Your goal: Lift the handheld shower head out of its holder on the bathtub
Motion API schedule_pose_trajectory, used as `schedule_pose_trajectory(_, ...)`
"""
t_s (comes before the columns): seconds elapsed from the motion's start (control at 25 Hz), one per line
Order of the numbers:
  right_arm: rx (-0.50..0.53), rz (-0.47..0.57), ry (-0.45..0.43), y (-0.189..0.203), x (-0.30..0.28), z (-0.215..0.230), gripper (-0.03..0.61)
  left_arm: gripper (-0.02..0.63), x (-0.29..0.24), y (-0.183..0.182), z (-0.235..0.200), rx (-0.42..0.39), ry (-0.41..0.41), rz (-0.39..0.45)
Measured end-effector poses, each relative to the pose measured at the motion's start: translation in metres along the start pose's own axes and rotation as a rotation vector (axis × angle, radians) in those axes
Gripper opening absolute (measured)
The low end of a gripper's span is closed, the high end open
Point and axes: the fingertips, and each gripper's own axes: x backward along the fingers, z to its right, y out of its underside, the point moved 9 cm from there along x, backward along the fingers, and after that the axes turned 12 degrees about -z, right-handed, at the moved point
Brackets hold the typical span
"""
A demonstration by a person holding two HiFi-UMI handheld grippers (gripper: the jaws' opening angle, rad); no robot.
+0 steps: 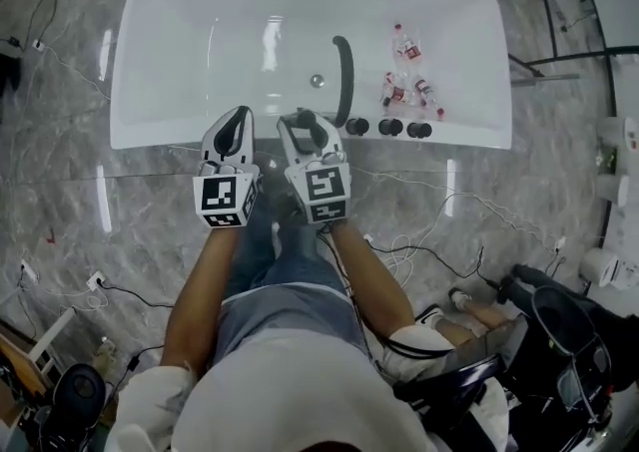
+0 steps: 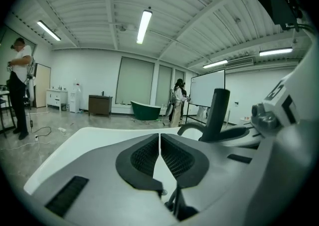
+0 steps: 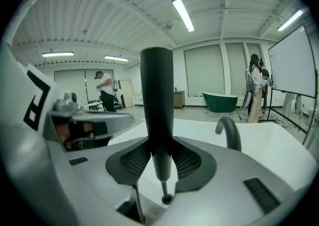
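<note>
As my right gripper [image 3: 160, 162] pinched the black cylindrical shower head [image 3: 156, 95] upright between its jaws, my left gripper [image 2: 159, 156] had its jaws pressed together, empty.

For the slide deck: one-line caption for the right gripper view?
Right tool clamped on the upright black shower head handle, with the white bathtub and curved black spout behind.

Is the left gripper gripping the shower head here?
No: the left gripper has its jaws together on nothing; the shower head is clamped in the right gripper.
</note>
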Motion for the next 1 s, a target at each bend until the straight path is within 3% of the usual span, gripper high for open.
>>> schedule_pose_trajectory(0.16,0.013,0.079,-0.023,-0.091,0.044,0.002,0.140,0.018,0.002,-0.083,0.000,0.015,0.015,0.063)
schedule_pose_trajectory(0.36,-0.007,0.151,-0.043,-0.183,0.098,-0.007,0.140,0.018,0.025,-0.174,-0.009,0.122,0.093,0.137)
schedule_pose_trajectory(0.56,-0.039,0.221,-0.057,-0.262,0.128,0.000,0.140,0.018,0.023,-0.248,-0.017,-0.027,0.083,0.127)
schedule_pose_trajectory(0.72,-0.040,0.259,-0.057,-0.297,0.159,0.006,0.140,0.018,0.035,-0.285,0.001,-0.161,0.084,0.141)
schedule_pose_trajectory(1.0,-0.011,0.249,-0.028,-0.320,0.185,0.015,0.140,0.018,0.045,-0.316,0.024,-0.181,0.099,0.191)
